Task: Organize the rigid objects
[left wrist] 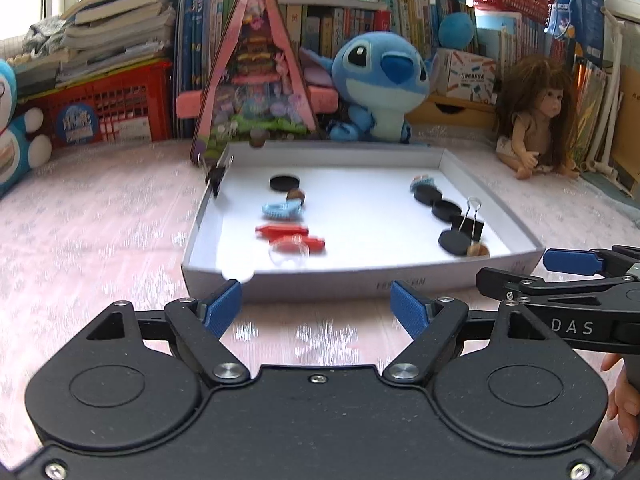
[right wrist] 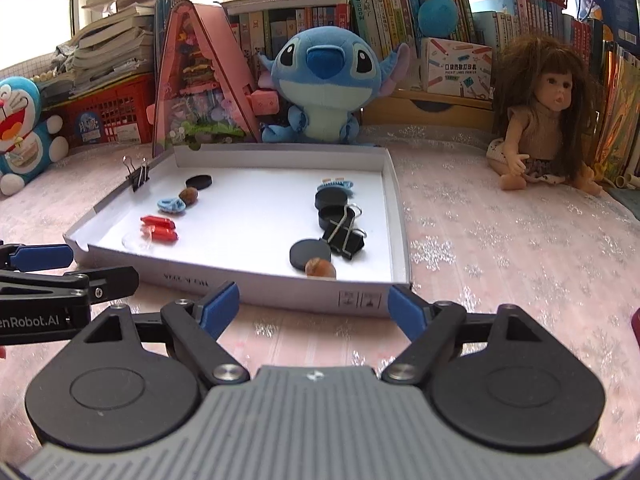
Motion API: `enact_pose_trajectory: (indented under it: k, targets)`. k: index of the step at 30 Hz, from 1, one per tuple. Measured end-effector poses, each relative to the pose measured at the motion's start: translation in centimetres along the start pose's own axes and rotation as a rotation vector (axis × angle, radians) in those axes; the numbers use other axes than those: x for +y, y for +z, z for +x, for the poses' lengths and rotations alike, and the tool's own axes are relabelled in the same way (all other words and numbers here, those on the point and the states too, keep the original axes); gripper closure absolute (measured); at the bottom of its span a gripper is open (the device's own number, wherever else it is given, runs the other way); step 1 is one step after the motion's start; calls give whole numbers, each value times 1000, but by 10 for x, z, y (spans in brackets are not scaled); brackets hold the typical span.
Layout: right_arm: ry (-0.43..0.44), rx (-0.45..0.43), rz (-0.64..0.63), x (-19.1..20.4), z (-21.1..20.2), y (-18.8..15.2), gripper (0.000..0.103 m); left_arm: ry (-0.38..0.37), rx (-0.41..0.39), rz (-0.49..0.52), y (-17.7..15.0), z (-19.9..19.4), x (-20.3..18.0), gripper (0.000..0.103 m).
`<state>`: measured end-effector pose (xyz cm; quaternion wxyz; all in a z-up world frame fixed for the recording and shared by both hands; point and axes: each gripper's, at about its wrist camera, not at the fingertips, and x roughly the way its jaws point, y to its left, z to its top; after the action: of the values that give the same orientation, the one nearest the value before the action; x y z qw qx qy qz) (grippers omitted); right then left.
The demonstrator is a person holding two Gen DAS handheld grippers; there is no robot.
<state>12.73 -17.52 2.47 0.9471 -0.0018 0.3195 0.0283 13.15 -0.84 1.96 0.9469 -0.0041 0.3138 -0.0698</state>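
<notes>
Both the left gripper [left wrist: 316, 300] and the right gripper [right wrist: 314, 304] hover with fingers apart and empty just short of the white tray [right wrist: 248, 282], whose big binder clip [right wrist: 345, 237] probably lies nearer the right.

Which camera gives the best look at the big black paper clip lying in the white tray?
The right wrist view: the big black clip is sharp, with both wire handles showing. The left wrist view shows it smaller, blurrier, nearly edge-on.
</notes>
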Motion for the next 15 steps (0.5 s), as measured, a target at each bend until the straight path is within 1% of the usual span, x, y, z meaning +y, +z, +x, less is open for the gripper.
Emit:
enact_pose_trajectory:
  k: [4,9,12,14,15]
  targets:
    - [-6,18,-26,3,3,-11,13,18,16,6,-10,4,0,23]
    - [-6,42,-26,4,9,-20,12,34,35,14,-19,8,-1,23]
    - [-9,45,-19,4,12,-22,9,50,37,19,-22,12,0,22]
    - [-10,43,-11,3,12,-21,7,69,36,13,-23,13,0,20]
    - [-12,43,-10,3,13,-21,4,74,35,10,-23,14,1,20]
